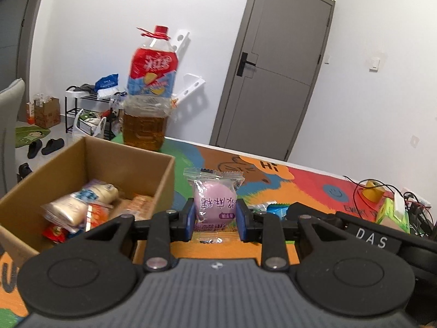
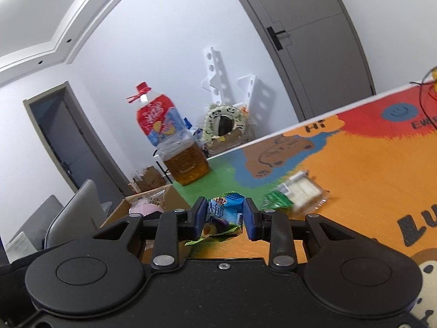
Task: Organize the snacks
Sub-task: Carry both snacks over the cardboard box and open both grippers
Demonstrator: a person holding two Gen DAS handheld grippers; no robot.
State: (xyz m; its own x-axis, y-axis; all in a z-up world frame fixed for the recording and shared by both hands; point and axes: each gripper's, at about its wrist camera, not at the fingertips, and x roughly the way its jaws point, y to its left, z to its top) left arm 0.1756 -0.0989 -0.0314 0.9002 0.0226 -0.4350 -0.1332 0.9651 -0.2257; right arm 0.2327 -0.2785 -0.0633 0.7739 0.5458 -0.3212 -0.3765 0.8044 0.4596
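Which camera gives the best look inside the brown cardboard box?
The left wrist view: the open brown cardboard box sits close by, with wrapped snacks visible inside. The right wrist view catches only a corner of it behind the gripper, contents mostly hidden.

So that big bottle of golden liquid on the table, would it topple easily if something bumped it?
Probably not easily: the bottle is only about one-third full, so its weight sits low. It likely feels fairly heavy for a gripper. A shove near the red cap might rock it, and the clear plastic wall probably flexes and may be slippery.
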